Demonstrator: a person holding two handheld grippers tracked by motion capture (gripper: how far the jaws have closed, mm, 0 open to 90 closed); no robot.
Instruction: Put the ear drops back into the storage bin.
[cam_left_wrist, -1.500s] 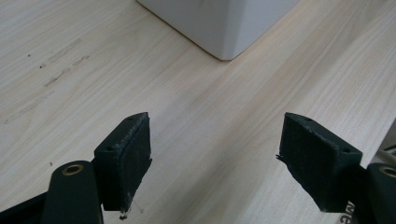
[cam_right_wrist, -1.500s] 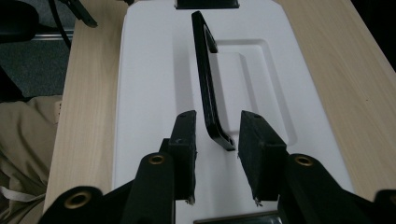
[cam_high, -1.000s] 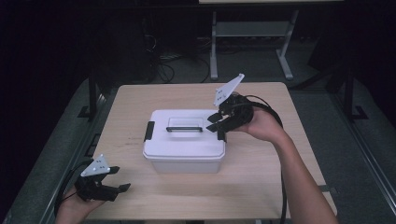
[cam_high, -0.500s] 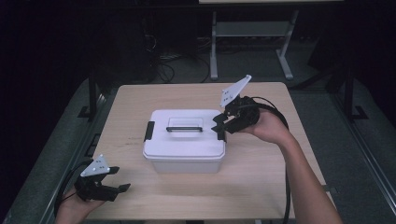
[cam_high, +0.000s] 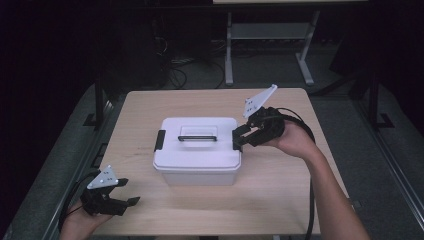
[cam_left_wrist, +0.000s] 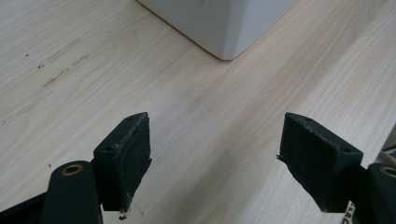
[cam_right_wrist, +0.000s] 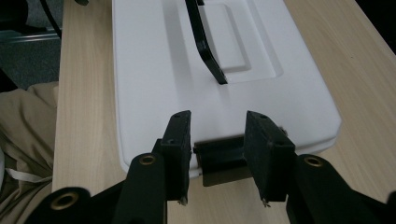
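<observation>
your right tongs (cam_right_wrist: 217, 158) cover part of the black latch (cam_right_wrist: 219, 161); whether their jaws touch it, you can't tell.

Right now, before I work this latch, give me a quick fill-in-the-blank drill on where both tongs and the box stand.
1. The right tongs straddle the black ____ on the end of the white box.
2. The left tongs stand ____ over bare table, near a corner of the box.
3. The handle on the lid is coloured ____.

Missing words: latch; open; black
</observation>
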